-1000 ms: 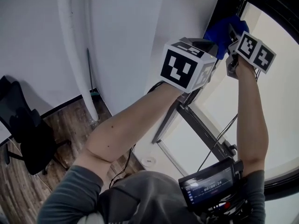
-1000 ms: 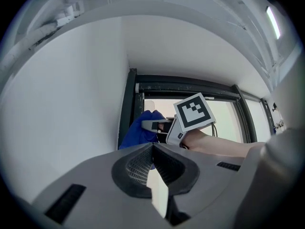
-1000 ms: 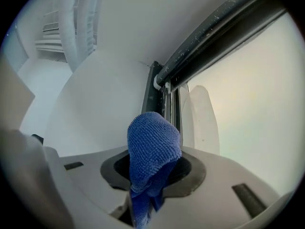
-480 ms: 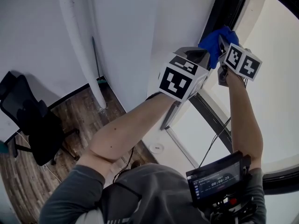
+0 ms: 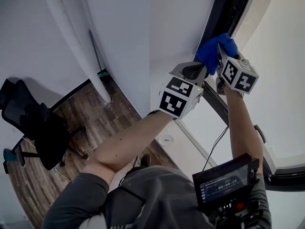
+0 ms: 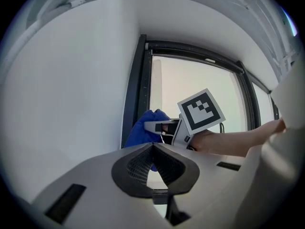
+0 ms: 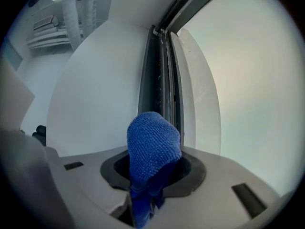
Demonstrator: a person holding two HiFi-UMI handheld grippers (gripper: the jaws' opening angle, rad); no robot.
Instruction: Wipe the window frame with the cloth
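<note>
A blue cloth [image 5: 212, 51] is pressed against the dark window frame [image 5: 229, 8], bunched between the jaws of my right gripper [image 5: 218, 57]. In the right gripper view the cloth [image 7: 152, 144] sticks up out of the right gripper [image 7: 151, 175], with the frame's dark channel [image 7: 159, 70] straight ahead. My left gripper [image 5: 194, 70] hovers just left of the cloth, shut with nothing in it. From the left gripper view, its closed tips [image 6: 154, 146] point at the cloth [image 6: 144, 128] and the frame [image 6: 135, 89].
A white wall [image 5: 143, 32] runs left of the frame, with a white pipe [image 5: 71, 46] on it. Below are a wooden floor [image 5: 95, 123] and a black office chair [image 5: 40, 132]. A small screen [image 5: 223, 180] and a cable [image 5: 217, 144] hang near my chest.
The right gripper has slid the cloth along the dark frame, leftward and lower in the head view. The left gripper moved with it, staying beside it.
</note>
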